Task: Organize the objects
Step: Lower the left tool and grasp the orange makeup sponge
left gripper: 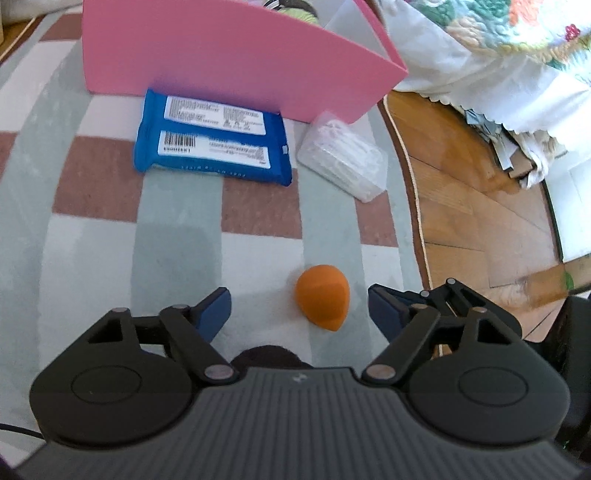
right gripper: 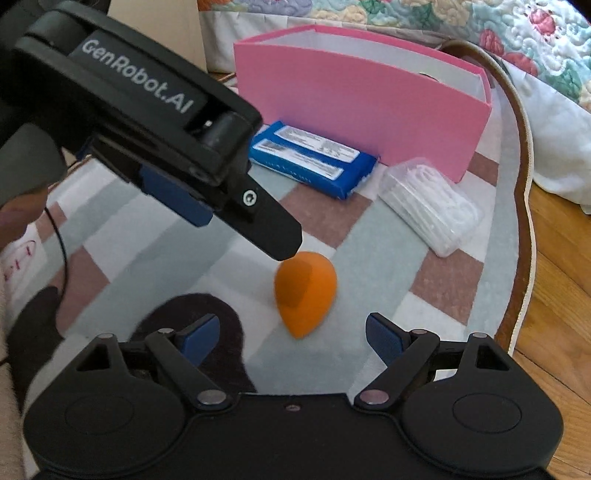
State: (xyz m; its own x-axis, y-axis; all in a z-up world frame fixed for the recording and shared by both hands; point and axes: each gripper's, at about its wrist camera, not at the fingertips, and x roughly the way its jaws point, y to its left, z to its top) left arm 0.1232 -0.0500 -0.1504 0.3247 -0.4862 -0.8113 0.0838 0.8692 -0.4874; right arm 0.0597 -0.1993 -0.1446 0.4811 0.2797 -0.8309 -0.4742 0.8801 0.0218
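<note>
while both grippers hang over the checked rug (left gripper: 92,192), nothing is yet lifted or stored. the rug lies on a wooden floor (left gripper: 480,206), with a quilted bed cover (right gripper: 443,22) at the far side.

the pink box (left gripper: 229,59) stands upright at the far end of the rug, open at the top; what is inside cannot be made out. just in front of its near wall lies the blue wipes pack (left gripper: 214,144), label side up, and to its right, beside the box corner, the clear plastic case (left gripper: 343,158) of white sticks.

the left gripper (left gripper: 299,306) is open, nothing pressed between its blue pads; the orange sponge (left gripper: 322,302) sits on the rug between the fingers, nearer the right one and apart from both. in the right wrist view one left finger tip hangs just at the sponge's far end; contact cannot be confirmed. the right gripper (right gripper: 291,332) is also open and empty, the sponge just ahead of its fingers.

risks, as judged: the sponge is rounded, tapered and soft, so an off-centre closure could squeeze it out sideways or roll it across the pile. both grippers converge on one small item and could collide. a finger driven low may snag the rug.
</note>
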